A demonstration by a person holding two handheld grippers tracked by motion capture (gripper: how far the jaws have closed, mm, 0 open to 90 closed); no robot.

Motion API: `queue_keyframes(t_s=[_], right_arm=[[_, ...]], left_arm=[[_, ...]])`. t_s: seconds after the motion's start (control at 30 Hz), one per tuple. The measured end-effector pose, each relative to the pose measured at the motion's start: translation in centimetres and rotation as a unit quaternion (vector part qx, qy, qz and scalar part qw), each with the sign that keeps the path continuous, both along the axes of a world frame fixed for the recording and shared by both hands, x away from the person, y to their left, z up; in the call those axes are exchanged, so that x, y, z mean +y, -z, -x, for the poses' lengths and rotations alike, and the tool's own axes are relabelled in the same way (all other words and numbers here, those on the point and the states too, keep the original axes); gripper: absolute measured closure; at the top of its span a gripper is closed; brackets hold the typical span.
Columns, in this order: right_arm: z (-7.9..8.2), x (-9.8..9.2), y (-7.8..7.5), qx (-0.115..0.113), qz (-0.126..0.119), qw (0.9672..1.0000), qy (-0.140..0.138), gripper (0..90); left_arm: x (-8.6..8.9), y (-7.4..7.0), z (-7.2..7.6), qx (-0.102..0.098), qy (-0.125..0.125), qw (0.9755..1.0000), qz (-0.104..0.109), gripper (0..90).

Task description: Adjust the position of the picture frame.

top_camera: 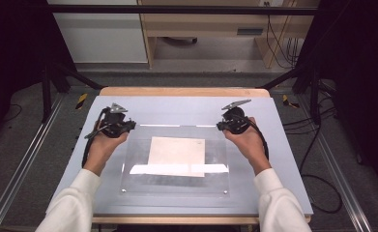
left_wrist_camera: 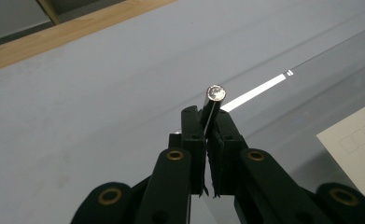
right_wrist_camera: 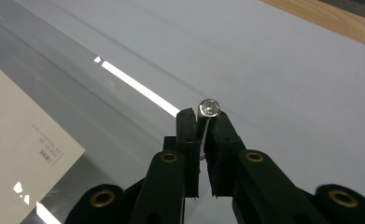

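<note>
Centrally in the high view lies a clear acrylic sheet (top_camera: 175, 159), rectangular and glossy, flat on a matte pale blue-grey table top (top_camera: 283, 159) edged in light wood. Small metal studs sit at the sheet's corners; the two near ones show toward the lower middle of the frame. Under or on the transparent panel rests a cream paper card (top_camera: 177, 155), rectangular and smooth, with bright strips of reflected light crossing its lower edge.

At the upper left corner of the sheet, the left gripper (top_camera: 123, 126) is held by a hand (top_camera: 104, 145) in a white sleeve. In the left gripper view its two black jaws, matte plastic with brass-coloured rivets, are pressed together on the sheet's thin edge just below a round shiny stud (left_wrist_camera: 216, 93) with a dark cylindrical shank. The card's corner, printed with faint square boxes, shows at the right edge of that frame.

At the upper right corner of the sheet, the right gripper (top_camera: 224, 125) is held by the other hand (top_camera: 247, 140). In the right gripper view its black jaws are likewise pinched on the clear edge beneath a second polished stud (right_wrist_camera: 209, 108). The card, with tiny printed text, fills the lower left of that frame, and a wooden rim (right_wrist_camera: 329, 18) runs across the upper right.
</note>
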State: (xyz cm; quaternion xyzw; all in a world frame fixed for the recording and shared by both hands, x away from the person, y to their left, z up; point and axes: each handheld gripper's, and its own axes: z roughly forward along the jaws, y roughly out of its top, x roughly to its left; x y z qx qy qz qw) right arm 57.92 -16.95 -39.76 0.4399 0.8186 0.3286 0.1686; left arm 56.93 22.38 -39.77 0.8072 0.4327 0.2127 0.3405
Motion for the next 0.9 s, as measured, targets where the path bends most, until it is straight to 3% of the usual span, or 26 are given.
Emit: queue_keyframes(t_s=[0.3,0.67,0.9], right_arm=[[-0.7,-2.1,1.5,0.011,0.002,0.9999,0.012,84.9],[-1.2,-2.1,3.8,0.026,-0.007,0.9995,0.014,84.7],[-1.3,-1.9,4.3,0.029,-0.005,0.9995,0.014,84.2]], left_arm=[[-1.9,1.4,-0.8,0.018,0.001,0.9998,0.0,85.1],[-2.0,2.9,-0.9,0.038,-0.002,0.9992,-0.016,85.0],[-1.7,4.0,-1.0,0.04,-0.005,0.9991,-0.01,85.0]])
